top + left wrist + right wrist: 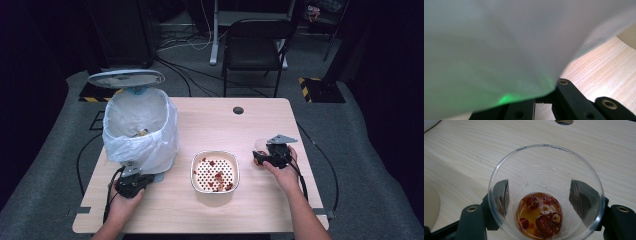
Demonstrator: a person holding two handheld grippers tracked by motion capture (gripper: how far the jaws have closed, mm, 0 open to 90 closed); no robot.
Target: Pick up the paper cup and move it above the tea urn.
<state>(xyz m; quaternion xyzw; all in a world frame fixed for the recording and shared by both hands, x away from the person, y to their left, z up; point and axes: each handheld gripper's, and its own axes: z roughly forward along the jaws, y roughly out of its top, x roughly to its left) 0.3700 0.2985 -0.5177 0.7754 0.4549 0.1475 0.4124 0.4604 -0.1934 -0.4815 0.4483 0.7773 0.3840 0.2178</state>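
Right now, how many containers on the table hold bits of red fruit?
2. The clear cup between the right gripper jaws holds some in amber liquid; the white strainer bowl at the table's middle holds more. The bin's inside is mostly hidden.

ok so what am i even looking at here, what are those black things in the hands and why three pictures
A person sits at a wooden table holding a hand-held tool in each hand, each with two black jaws that pinch like tongs.

The high view looks down from above. The other two come from small cameras riding on each tool, looking along its jaws.

On the table stand a bin lined with a white bag, its lid up, and a white bowl with a holed strainer insert holding reddish bits.

The left gripper sits shut against the bag at the bin's base; its view is mostly white plastic.

The right gripper has its jaws on either side of a clear cup holding amber liquid and red fruit. No firm squeeze on it shows.
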